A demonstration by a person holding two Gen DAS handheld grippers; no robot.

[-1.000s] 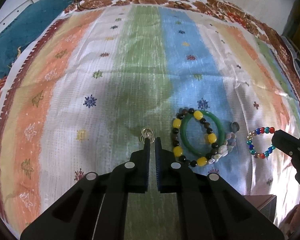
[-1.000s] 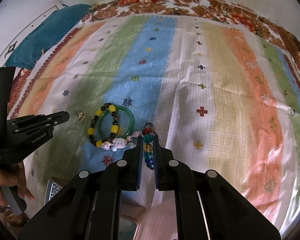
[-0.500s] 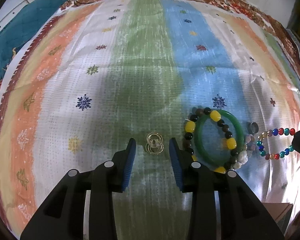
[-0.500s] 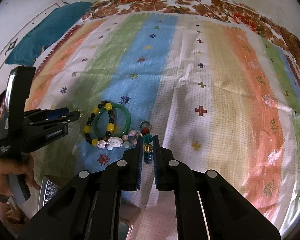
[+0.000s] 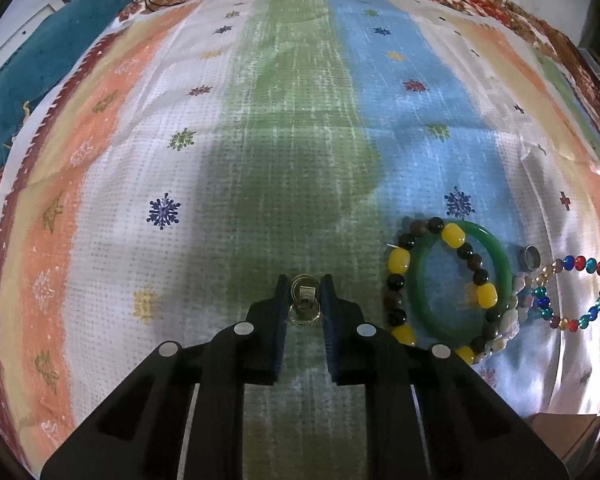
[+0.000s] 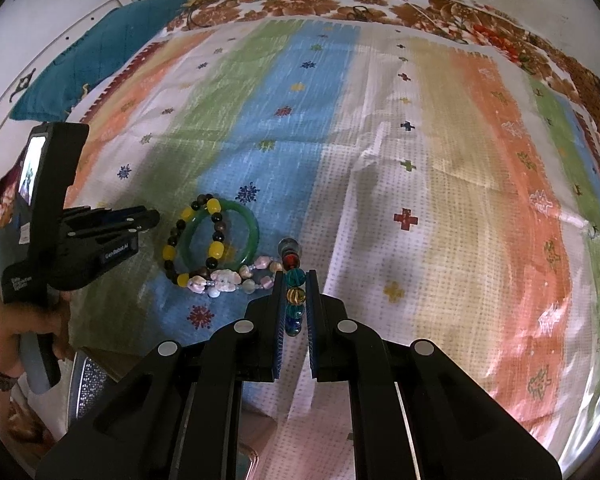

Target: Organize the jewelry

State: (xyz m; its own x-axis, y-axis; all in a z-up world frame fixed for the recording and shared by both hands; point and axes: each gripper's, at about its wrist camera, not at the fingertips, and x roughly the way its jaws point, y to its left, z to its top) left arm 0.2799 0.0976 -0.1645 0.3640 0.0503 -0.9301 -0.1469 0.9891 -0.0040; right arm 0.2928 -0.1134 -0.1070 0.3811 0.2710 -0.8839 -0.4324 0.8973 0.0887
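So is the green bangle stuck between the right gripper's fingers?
No, the green bangle lies on the cloth; the right gripper pinches the colorful bead bracelet.

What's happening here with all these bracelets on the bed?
A person is sorting jewelry on a striped cloth with a hand-held gripper in each hand. The left one has its fingers around small gold earrings; whether it pinches them is unclear. The right one is shut on a multicolored bead bracelet. A green bangle, a yellow-and-dark bead bracelet, a shell bracelet and a small ring lie on the cloth.
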